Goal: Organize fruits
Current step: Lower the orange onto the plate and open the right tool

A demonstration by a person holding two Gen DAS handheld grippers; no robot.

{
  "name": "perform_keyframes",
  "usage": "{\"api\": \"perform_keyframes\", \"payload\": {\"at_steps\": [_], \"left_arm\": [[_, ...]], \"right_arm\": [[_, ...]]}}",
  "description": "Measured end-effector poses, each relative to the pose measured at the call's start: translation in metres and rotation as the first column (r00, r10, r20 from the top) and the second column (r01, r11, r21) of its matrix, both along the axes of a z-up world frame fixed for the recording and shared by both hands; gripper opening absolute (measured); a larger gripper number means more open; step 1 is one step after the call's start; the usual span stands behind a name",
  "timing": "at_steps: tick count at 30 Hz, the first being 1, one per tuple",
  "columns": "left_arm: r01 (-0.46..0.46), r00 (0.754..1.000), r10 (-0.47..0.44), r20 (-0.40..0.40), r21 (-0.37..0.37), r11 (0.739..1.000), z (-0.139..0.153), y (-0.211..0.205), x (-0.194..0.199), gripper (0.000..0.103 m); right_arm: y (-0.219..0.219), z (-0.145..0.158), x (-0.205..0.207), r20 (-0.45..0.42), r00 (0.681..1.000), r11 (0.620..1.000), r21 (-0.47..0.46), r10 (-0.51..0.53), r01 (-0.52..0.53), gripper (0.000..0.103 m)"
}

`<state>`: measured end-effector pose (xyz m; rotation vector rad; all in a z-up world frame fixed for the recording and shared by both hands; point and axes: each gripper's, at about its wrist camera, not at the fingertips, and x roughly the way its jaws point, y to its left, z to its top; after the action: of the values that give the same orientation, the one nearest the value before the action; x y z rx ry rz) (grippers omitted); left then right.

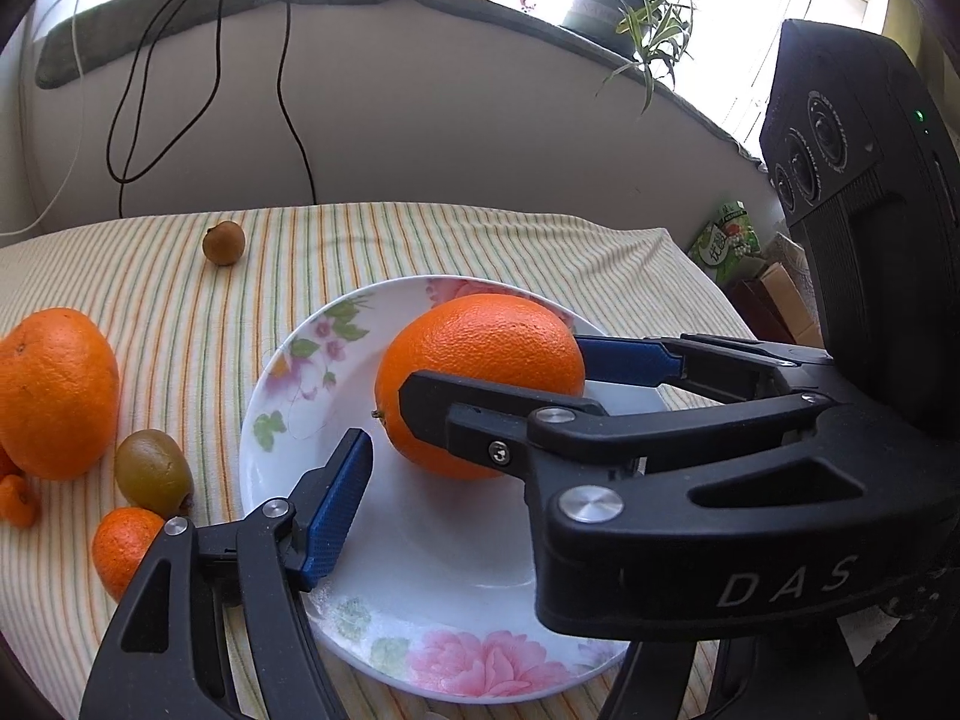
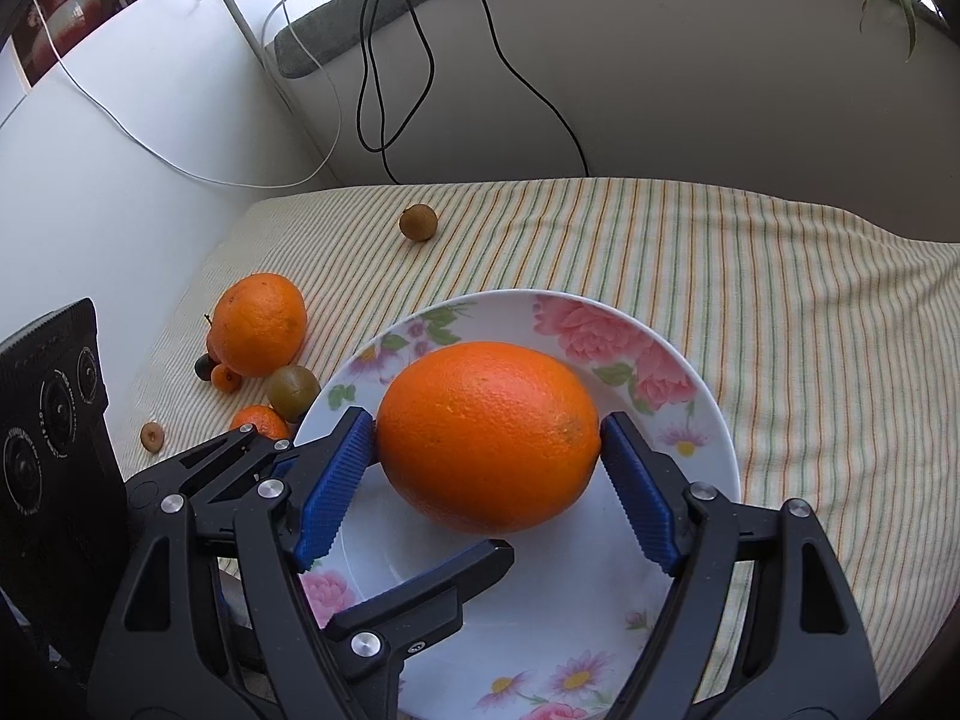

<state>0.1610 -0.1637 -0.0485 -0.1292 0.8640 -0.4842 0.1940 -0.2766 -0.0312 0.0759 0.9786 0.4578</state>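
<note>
The right gripper (image 2: 487, 468) pinches the orange (image 2: 489, 435) over the plate (image 2: 714, 420); settle it mid-plate before releasing. The left gripper (image 1: 474, 438) gapes empty.

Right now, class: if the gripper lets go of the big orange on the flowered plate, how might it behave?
The big round orange, pinched between the right gripper pads, has no flat side, so it may roll. The white flowered plate dishes inward, probably keeping it in. Its pebbled peel likely grips well.

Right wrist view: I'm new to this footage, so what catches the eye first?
A big orange sits on a floral plate, clamped between the right gripper's blue pads. Left of the plate, more fruit clusters on the striped cloth: another orange and a kiwi.
</note>
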Motion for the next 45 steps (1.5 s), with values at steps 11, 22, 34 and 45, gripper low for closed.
{"api": "perform_keyframes", "payload": {"at_steps": [11, 22, 34, 45], "left_arm": [[-0.018, 0.998, 0.019, 0.056, -0.012, 1.000, 0.019, 0.030, -0.039, 0.069], [-0.171, 0.982, 0.171, 0.083, -0.005, 0.985, 0.029, 0.112, -0.083, 0.069], [-0.371, 0.925, 0.369, 0.087, 0.012, 0.928, 0.019, 0.196, -0.116, 0.069], [-0.475, 0.878, 0.472, 0.077, 0.012, 0.880, 0.013, 0.248, -0.125, 0.056]], "right_arm": [[-0.011, 0.038, -0.029, 0.104, 0.993, 0.998, 0.012, -0.057, 0.056, 0.082], [0.025, 0.058, -0.075, 0.261, 0.965, 0.999, -0.052, 0.003, 0.011, 0.082], [0.083, 0.063, -0.074, 0.262, 0.950, 0.979, -0.151, 0.171, -0.135, 0.082], [0.116, 0.058, -0.047, 0.191, 0.951, 0.965, -0.155, 0.241, -0.214, 0.082]]}}
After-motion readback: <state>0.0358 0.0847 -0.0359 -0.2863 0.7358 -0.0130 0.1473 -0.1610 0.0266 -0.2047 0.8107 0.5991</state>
